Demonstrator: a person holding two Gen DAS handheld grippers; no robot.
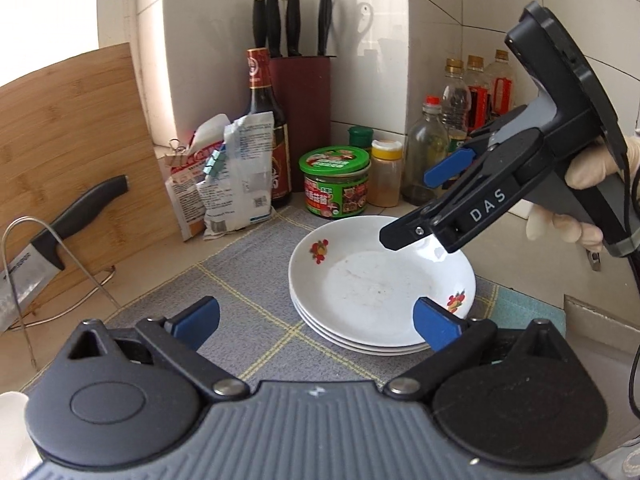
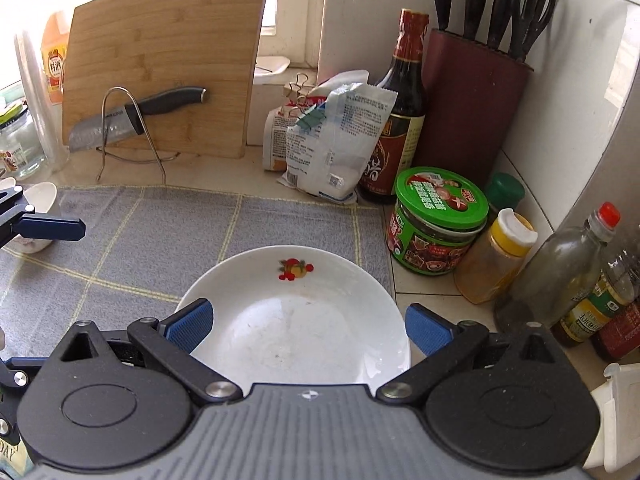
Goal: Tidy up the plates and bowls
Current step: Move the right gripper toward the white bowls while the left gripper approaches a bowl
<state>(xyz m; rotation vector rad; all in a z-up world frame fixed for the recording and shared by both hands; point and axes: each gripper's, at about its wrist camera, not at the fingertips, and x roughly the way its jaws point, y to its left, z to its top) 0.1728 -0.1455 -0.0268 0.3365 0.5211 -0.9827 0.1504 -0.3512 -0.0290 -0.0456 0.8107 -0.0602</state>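
Three plates: stacked (image 1: pixel 380 292) on the grey checked cloth (image 1: pixel 240 280), the top one white with small fruit prints on its rim; this stack is your landmark.
Your left gripper (image 1: pixel 316 322): hovers over the near edge of the stack, jaws spread wide, nothing between the blue pads (image 1: pixel 436 326); one pad overlaps the plate rim in view, and whether it touches you cannot tell.
Your right gripper (image 2: pixel 308 326): jaws also wide apart, straddling the near rim of the top plate (image 2: pixel 296 320), pads not pressing on it; from the left camera it points down over the far right of the stack, held by your gloved hand (image 1: pixel 580 196).
Bowl (image 2: pixel 36 216): a white one well to the left of the stack, at the far edge of the cloth, partly behind a left gripper finger.
Green-lidded jar (image 1: pixel 335 186): just behind the stack, off the cloth.
Yellow spice shaker (image 1: pixel 386 172): beside that jar, to its right.
Dark sauce bottle (image 1: pixel 266 120): behind the stack, with clipped bags (image 1: pixel 224 172) leaning in front.
Knife block (image 1: pixel 300 116): in the corner behind the jar.
Cutting board (image 2: pixel 164 64): far left of the stack, upright, a knife (image 2: pixel 136 114) resting on a wire stand before it.
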